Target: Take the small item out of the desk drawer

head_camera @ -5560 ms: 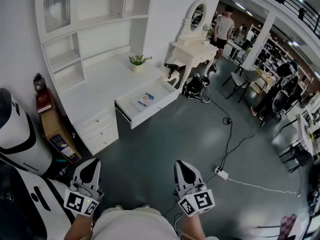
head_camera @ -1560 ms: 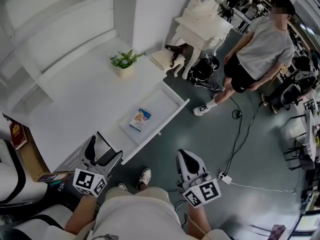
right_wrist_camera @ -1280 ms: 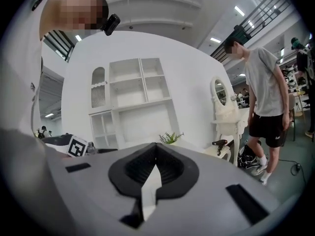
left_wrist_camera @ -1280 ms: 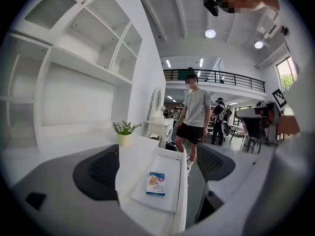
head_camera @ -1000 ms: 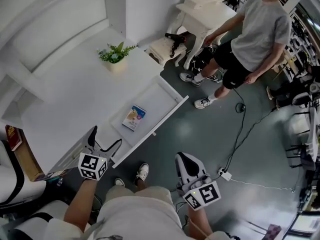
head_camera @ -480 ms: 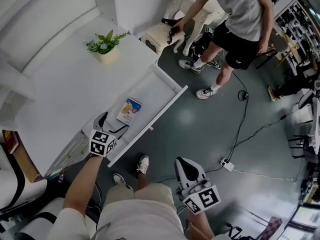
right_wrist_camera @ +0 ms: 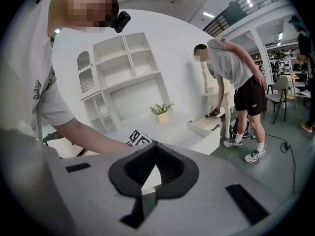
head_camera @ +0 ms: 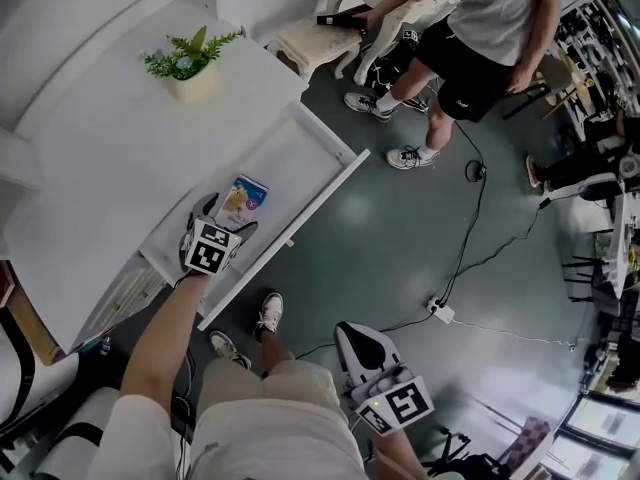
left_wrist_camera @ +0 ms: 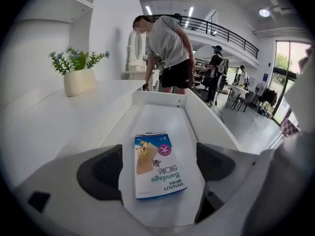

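A small blue-and-white bandage box (head_camera: 241, 199) (left_wrist_camera: 155, 157) lies flat on the floor of the open white desk drawer (head_camera: 322, 179) (left_wrist_camera: 206, 117). My left gripper (head_camera: 218, 224) (left_wrist_camera: 158, 170) is down in the drawer at the box's near end. It is open wide, with one dark pad on each side of the box, and neither pad presses on it. My right gripper (head_camera: 362, 349) (right_wrist_camera: 156, 145) hangs low by my right side above the floor. It is shut on nothing and points toward the desk.
A potted plant (head_camera: 186, 58) (left_wrist_camera: 78, 73) stands on the white desk top (head_camera: 90, 168). A person (head_camera: 490, 18) bends over a stool by the dressing table, just beyond the drawer. Cables (head_camera: 470, 233) and a power strip (head_camera: 440, 311) lie on the grey floor.
My left gripper has moved forward from beside my body into the drawer, up to the bandage box. The right gripper has stayed low. The person has walked closer and bent down.
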Demonstrator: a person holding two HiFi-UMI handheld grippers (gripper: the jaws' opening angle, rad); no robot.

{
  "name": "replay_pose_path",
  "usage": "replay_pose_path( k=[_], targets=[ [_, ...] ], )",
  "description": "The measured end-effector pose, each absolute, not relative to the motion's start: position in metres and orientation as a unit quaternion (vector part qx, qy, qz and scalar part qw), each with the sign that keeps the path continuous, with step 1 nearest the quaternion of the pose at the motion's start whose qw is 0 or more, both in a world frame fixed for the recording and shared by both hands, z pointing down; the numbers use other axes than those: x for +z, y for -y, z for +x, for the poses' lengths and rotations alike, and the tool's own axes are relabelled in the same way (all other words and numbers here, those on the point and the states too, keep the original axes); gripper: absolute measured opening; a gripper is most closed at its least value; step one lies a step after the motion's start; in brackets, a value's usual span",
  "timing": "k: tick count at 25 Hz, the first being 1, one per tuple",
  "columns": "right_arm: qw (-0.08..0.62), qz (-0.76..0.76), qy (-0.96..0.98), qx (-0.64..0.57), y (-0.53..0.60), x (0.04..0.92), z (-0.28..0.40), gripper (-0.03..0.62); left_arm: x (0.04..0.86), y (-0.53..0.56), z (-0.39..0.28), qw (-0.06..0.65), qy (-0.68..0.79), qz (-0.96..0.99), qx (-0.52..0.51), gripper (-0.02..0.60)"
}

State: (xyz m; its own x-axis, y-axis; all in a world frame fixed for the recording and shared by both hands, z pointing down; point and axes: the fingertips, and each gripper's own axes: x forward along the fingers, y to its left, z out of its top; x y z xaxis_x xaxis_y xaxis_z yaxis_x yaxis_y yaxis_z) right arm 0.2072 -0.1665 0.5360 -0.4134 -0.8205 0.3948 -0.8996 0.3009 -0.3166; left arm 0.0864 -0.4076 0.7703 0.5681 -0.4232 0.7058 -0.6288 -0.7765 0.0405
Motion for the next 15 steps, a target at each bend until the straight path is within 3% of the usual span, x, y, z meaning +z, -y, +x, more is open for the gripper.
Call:
replay_pose_path(
  k=[15],
  targets=[
    [0.078, 0.563, 0.775, 0.277, 0.152, 0.556, 0.219, 0.009, 0.822, 0.427, 0.105, 0.177, 0.290, 0.841, 0.422, 0.479]
  ],
)
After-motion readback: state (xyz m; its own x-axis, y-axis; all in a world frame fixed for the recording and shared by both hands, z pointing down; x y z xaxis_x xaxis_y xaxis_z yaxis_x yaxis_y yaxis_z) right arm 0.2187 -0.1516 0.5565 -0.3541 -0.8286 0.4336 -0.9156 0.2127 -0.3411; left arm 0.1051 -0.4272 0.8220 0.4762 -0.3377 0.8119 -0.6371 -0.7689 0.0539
